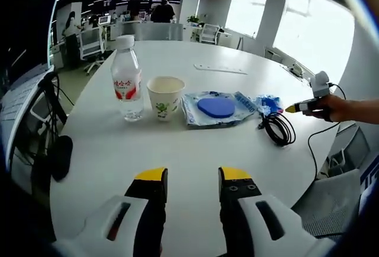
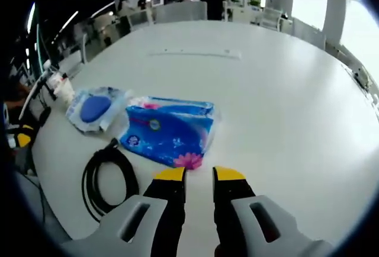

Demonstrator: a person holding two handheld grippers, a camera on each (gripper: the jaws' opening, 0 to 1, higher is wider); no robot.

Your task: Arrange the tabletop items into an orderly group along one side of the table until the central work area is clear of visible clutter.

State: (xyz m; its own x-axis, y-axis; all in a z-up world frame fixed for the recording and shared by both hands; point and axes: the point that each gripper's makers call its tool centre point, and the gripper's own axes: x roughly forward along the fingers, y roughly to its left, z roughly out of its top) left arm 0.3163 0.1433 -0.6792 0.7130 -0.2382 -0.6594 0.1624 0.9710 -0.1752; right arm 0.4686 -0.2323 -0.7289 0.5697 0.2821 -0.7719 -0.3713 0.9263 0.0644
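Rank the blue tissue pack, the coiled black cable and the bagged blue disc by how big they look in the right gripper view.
1. Blue tissue pack, the largest.
2. Coiled black cable, close behind; it lies nearer the camera, so this gap is unsure.
3. Bagged blue disc, the smallest, though it also lies farther off.

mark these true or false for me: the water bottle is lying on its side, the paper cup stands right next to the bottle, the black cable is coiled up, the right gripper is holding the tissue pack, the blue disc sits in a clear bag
1. The water bottle is lying on its side. False: it stands upright, cap on.
2. The paper cup stands right next to the bottle. True.
3. The black cable is coiled up. True.
4. The right gripper is holding the tissue pack. False: its jaws are open and empty, just short of the pack.
5. The blue disc sits in a clear bag. True.
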